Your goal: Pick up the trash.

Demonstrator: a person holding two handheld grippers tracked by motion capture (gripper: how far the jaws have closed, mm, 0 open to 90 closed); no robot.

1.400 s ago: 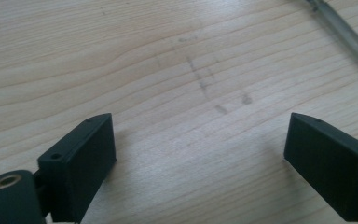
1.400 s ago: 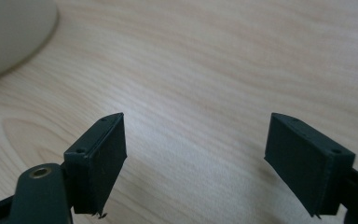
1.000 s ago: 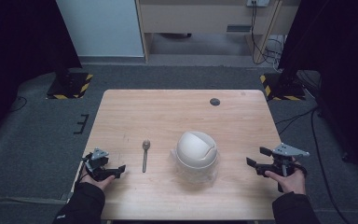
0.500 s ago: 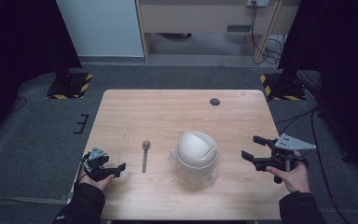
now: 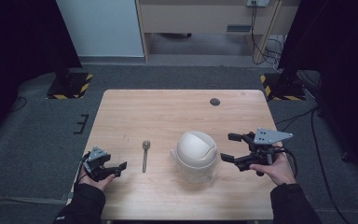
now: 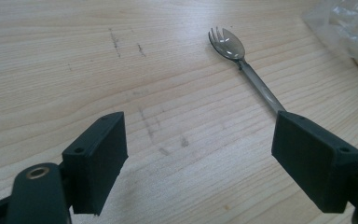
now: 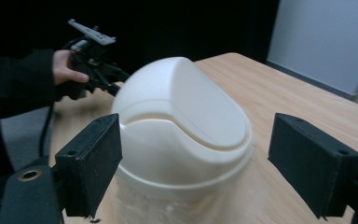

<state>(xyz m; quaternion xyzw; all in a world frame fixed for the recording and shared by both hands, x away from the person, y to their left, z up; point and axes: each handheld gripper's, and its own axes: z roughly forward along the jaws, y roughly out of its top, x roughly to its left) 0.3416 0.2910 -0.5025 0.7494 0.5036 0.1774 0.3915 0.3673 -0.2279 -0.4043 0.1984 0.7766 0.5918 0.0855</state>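
A white domed lid (image 5: 196, 150) sits on a clear container on the wooden table (image 5: 168, 112), right of centre. Left of it lies a spork (image 5: 145, 154), head pointing away from me. My right gripper (image 5: 227, 147) hovers open just right of the dome, jaws aimed at it and not touching. In the right gripper view the dome (image 7: 182, 126) sits ahead between the wide jaws of that gripper (image 7: 196, 158). My left gripper (image 5: 116, 168) rests open near the front left edge. In the left gripper view the spork (image 6: 242, 60) lies ahead, to the right of that gripper (image 6: 200, 154).
A small dark round spot (image 5: 215, 101) marks the table's far right area. The clear container's edge (image 6: 340, 18) shows at the upper right of the left gripper view. In the right gripper view the other hand and left gripper (image 7: 98, 70) appear beyond the dome. Grey carpet surrounds the table.
My right gripper has risen and moved left toward the dome, staying open. The left gripper, spork and dome have stayed put.
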